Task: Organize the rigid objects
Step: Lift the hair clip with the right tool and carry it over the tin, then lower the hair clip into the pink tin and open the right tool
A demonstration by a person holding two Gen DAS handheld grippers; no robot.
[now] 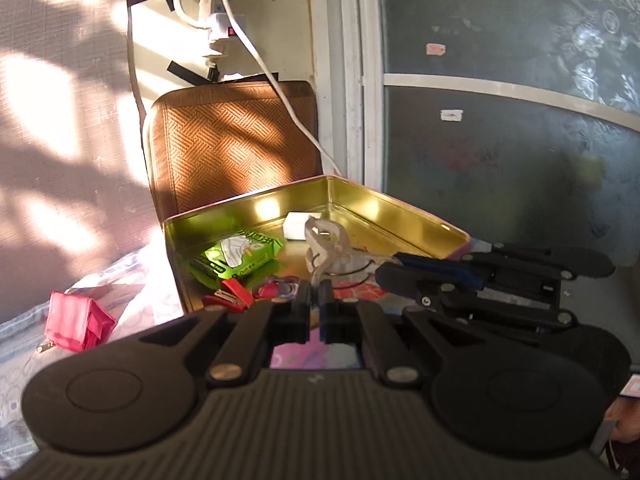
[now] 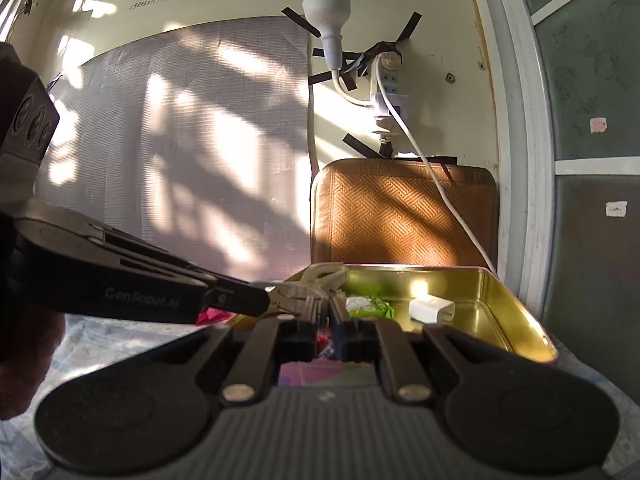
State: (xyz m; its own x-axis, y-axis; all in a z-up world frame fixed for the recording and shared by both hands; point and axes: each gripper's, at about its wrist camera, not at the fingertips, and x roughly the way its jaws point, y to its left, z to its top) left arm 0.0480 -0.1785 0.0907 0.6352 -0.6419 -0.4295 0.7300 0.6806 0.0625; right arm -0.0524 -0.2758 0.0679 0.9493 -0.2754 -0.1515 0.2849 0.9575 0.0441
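Observation:
A gold metal tin (image 1: 404, 210) lies open on the bed; it also shows in the right wrist view (image 2: 516, 312). Inside are a green packet (image 1: 240, 254), a white charger block (image 1: 301, 225), red clips (image 1: 234, 294) and a whitish plastic clip on a wire ring (image 1: 326, 248). My left gripper (image 1: 316, 294) is shut on the lower end of that whitish clip above the tin. My right gripper (image 2: 326, 312) is nearly shut and meets the same clip (image 2: 316, 280) from the right; I cannot tell if it grips it. Each gripper shows in the other's view, the right one (image 1: 460, 280) and the left one (image 2: 160, 296).
A pink pouch (image 1: 78, 322) lies on the patterned bedding left of the tin. A brown woven cushion (image 1: 236, 144) leans on the wall behind. A white cable (image 1: 280, 92) hangs from a taped socket with a bulb (image 2: 326, 12). A glass door (image 1: 520, 120) stands right.

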